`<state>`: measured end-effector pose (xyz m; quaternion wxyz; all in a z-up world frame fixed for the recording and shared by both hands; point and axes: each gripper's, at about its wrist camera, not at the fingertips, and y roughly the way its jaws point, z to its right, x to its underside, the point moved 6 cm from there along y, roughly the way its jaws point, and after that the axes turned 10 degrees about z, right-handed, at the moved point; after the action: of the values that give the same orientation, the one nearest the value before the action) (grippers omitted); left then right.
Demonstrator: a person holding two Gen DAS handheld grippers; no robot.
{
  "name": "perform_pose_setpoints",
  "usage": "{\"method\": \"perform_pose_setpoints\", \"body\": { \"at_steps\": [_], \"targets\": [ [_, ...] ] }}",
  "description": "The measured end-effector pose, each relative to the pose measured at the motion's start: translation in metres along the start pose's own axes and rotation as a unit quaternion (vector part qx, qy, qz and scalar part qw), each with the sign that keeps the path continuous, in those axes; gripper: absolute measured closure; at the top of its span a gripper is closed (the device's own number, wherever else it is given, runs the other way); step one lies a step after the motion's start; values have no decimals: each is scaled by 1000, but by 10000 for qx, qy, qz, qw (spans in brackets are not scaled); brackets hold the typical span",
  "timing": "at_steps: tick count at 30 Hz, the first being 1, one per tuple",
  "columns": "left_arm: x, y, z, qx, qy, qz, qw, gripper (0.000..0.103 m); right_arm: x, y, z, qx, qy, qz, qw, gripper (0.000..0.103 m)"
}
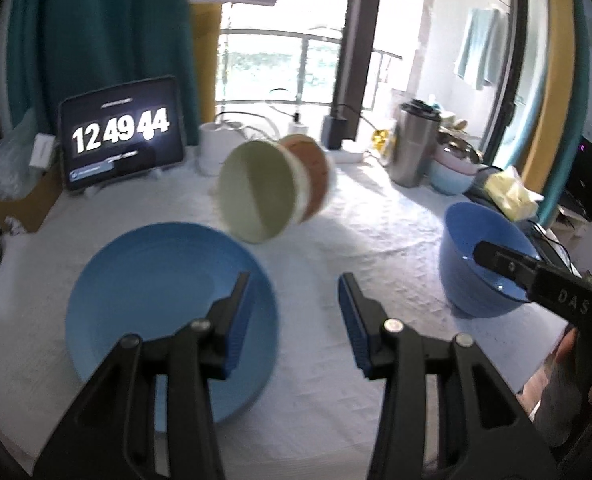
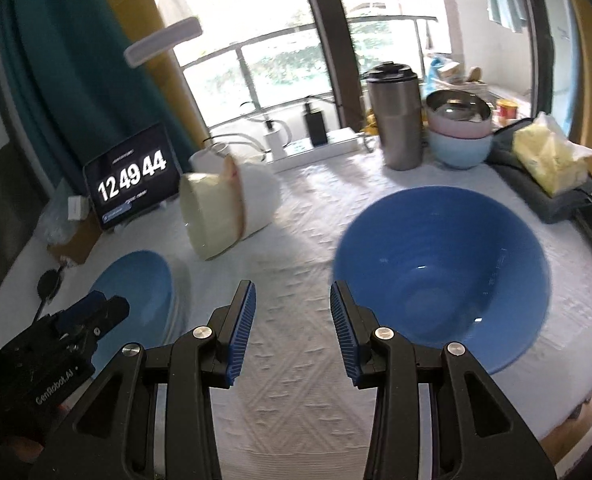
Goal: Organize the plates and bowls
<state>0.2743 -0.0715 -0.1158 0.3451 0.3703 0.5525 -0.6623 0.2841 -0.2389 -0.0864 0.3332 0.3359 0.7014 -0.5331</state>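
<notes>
Right claw (image 2: 292, 328) gapes empty beside the blue bowl (image 2: 441, 270).

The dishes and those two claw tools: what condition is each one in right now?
Blue plate: upright on the cloth, empty.
Blue bowl: upright, empty.
Green bowl: tipped on its side, nested with an orange bowl.
Pink and pale blue bowls: stacked upright at the back.
Tumbler: standing, lid on.
Tablet: on, showing a clock.
Left gripper: open, holding nothing.
Right gripper: open, holding nothing.
</notes>
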Motion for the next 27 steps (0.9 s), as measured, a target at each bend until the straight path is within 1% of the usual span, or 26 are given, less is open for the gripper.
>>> {"method": "perform_pose_setpoints", "body": {
  "at_steps": [7, 12, 22, 27],
  "targets": [
    [-2, 11, 38, 212, 223, -47, 9995, 58, -9, -11, 40, 233, 217, 199, 9993, 62],
    [-3, 21, 67, 324, 401, -133, 9986, 58, -13, -18, 75, 420, 406, 293, 9979, 62],
    [-1, 43, 116, 577, 696, -301, 9954, 58, -15, -28, 135, 763, 742, 382, 9936, 62],
    [2, 56, 132, 636, 792, -397, 9940, 58, -11, -26, 158, 865, 875, 328, 9919, 62]
  ]
}}
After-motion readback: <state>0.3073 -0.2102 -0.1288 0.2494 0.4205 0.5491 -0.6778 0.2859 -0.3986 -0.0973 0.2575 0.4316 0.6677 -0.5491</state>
